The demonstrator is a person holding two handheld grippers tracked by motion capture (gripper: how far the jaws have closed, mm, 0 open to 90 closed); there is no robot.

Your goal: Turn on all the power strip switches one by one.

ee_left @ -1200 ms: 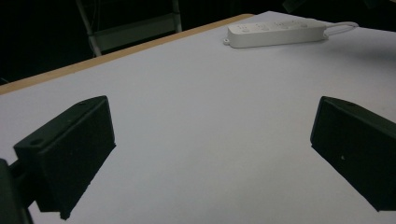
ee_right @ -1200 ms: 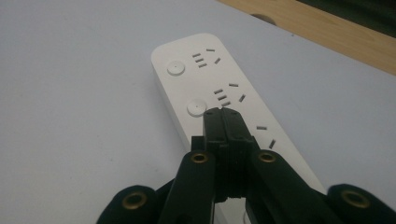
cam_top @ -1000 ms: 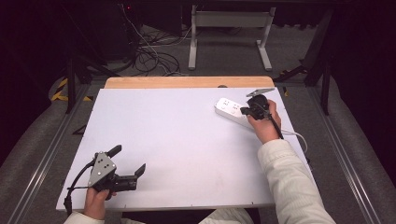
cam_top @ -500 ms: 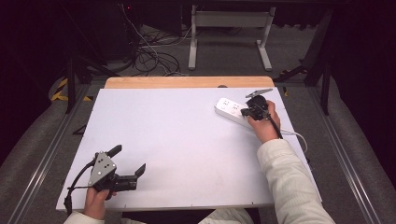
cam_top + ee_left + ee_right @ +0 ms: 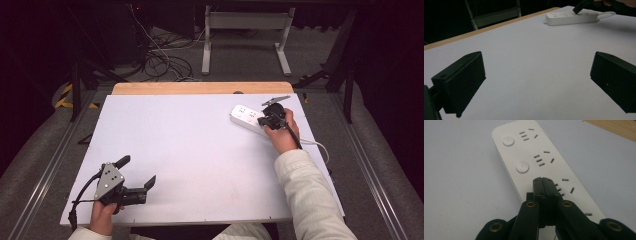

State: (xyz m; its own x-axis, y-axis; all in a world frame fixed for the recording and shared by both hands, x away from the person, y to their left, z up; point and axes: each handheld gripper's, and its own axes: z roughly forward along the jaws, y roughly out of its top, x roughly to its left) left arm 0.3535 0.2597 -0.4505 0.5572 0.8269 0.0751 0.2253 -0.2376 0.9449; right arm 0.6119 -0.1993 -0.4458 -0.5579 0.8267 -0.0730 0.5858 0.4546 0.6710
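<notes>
We see a white power strip (image 5: 246, 118) lying flat at the table's (image 5: 190, 145) far right, its long axis running diagonally from far-left toward the near-right, where its white cord (image 5: 320, 146) leaves. Its smooth plastic face carries slotted sockets and round buttons. The right gripper (image 5: 545, 185), jaws pressed together, tips down onto the strip, hiding one button spot. The left gripper (image 5: 136, 172) rests near-left, jaws wide apart.

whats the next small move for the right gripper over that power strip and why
Probably a short press straight down. The right gripper, jaws shut together, has its tip over the third round-button spot on the white plastic power strip, where two other round buttons show uncovered. The left gripper rests open, far off.
</notes>
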